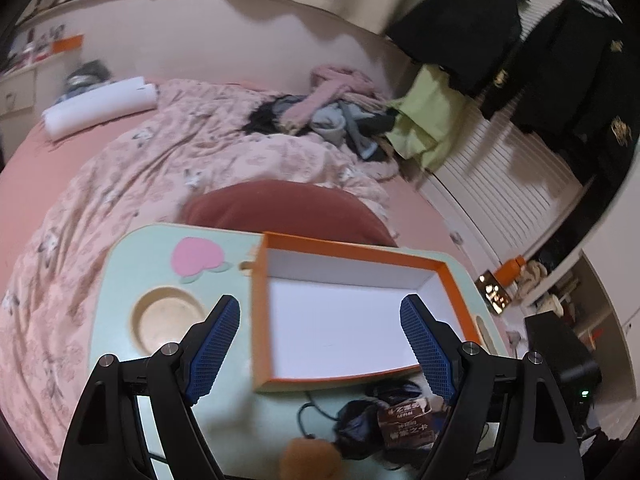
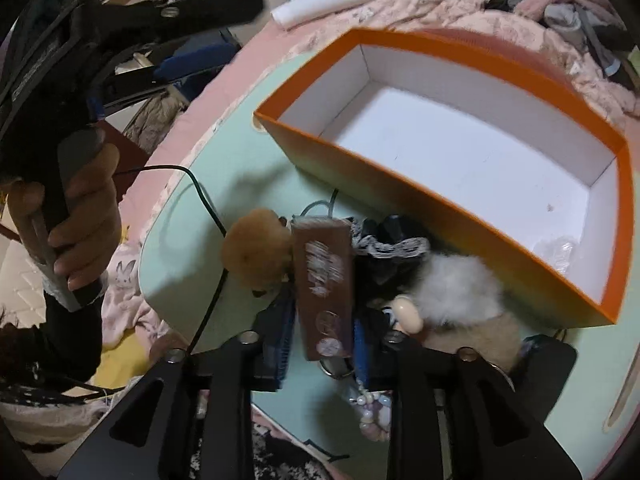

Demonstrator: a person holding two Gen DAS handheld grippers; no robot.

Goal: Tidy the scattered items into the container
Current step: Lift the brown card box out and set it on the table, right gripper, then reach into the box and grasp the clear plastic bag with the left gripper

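Nearest the right wrist camera, the right gripper (image 2: 322,344) has its blue pads on either side of a brown rectangular packet (image 2: 324,280) printed with pale lettering; blur hides whether the pads press it, so the grip cannot be told. The packet lies in a heap of scattered items close to the near rim of the mint-green lap table (image 2: 188,264): a tan plush ball (image 2: 256,252) to its left, dark patterned fabric (image 2: 392,248) and a white fluffy piece (image 2: 460,292) to its right, and a black cable (image 2: 204,208) trailing off the table's left edge. Just beyond the heap stands the orange box (image 2: 440,216), white inside, its near wall touching or almost touching the pile; a small clear scrap lies in its right corner. Only this view shows the left hand (image 2: 80,224) wrapped round its gripper's handle, out past the table's left edge. The left wrist view shows the left gripper (image 1: 320,344) spread wide, holding nothing, above the box's near edge. It alone shows the table's round recess (image 1: 168,320) left of the box, and the pink bedding (image 1: 200,140) beyond.
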